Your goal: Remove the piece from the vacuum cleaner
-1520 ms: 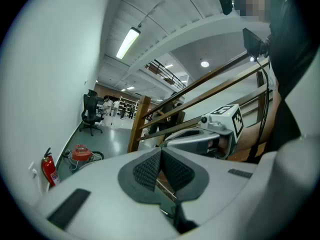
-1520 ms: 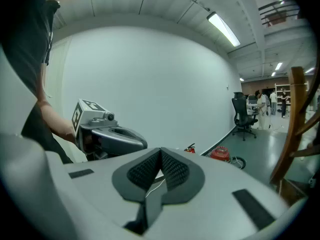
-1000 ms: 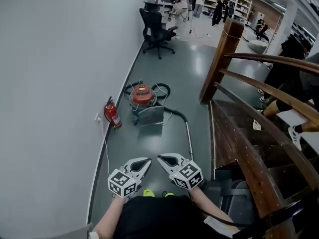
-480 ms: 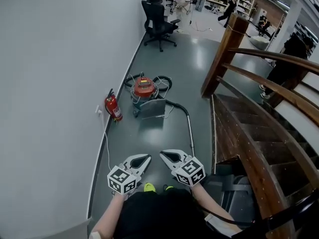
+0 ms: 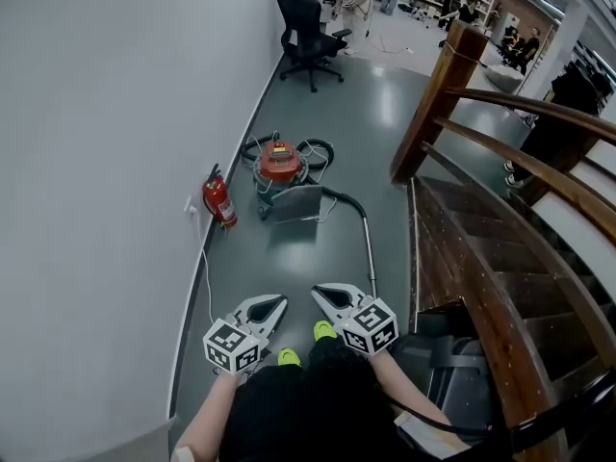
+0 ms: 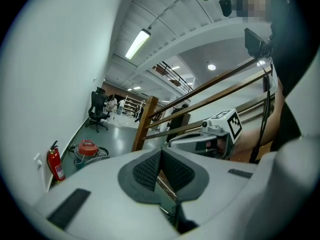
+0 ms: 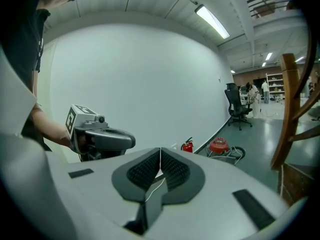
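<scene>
A vacuum cleaner [image 5: 281, 173] with a red round lid and a steel drum stands on the grey floor ahead, near the wall; it shows small in the left gripper view [image 6: 88, 148] and the right gripper view [image 7: 219, 146]. Its black hose [image 5: 345, 200] curves right into a metal wand [image 5: 369, 248] that runs along the floor toward me. My left gripper [image 5: 275, 302] and right gripper [image 5: 319, 292] are held close in front of my body, both shut and empty, well short of the vacuum. Their pads meet in the left gripper view [image 6: 161, 170] and the right gripper view [image 7: 160, 169].
A red fire extinguisher [image 5: 218, 201] stands by the white wall left of the vacuum. A wooden staircase with railing [image 5: 491, 210] fills the right side. A black office chair [image 5: 306, 38] is farther down the aisle, with people and shelves beyond.
I have walked forward a little: the vacuum and extinguisher sit slightly lower and nearer in the head view. Both grippers stay shut, held in the same pose.
</scene>
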The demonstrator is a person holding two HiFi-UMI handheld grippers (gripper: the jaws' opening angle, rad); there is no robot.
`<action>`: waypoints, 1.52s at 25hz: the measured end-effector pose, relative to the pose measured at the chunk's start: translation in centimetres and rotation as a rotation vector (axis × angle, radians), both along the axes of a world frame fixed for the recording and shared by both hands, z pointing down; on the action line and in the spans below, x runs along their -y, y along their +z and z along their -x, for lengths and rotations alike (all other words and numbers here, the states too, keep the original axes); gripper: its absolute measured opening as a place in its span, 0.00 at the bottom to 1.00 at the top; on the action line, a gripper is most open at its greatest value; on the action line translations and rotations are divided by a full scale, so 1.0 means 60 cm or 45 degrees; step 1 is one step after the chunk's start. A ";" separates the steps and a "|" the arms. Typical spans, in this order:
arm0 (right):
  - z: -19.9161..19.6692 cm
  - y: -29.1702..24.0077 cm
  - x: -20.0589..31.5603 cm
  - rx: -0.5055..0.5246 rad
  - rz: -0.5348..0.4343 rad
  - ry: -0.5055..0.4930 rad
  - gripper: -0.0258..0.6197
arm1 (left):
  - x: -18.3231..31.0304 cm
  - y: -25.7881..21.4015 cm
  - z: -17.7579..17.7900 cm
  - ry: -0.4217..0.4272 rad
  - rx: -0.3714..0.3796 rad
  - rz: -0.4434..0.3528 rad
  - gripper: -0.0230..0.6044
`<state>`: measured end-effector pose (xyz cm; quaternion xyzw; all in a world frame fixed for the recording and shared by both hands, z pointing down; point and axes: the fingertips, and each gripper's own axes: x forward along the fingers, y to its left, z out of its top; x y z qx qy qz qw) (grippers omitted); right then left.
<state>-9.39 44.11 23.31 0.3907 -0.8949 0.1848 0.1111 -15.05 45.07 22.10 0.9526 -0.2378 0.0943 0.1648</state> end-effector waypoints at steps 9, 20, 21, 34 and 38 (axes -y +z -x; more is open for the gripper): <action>-0.016 0.027 0.051 -0.005 0.040 -0.040 0.07 | 0.052 0.018 -0.022 -0.034 0.014 0.033 0.05; -0.047 0.050 0.163 0.000 0.086 -0.117 0.07 | 0.147 0.043 -0.071 -0.065 0.042 0.092 0.05; -0.051 0.054 0.172 0.002 0.095 -0.121 0.07 | 0.155 0.049 -0.078 -0.061 0.050 0.102 0.05; -0.090 0.067 0.306 0.031 0.135 -0.223 0.07 | 0.285 0.063 -0.151 -0.085 0.088 0.150 0.05; -0.110 0.066 0.337 0.033 0.140 -0.246 0.07 | 0.317 0.062 -0.170 -0.109 0.090 0.158 0.05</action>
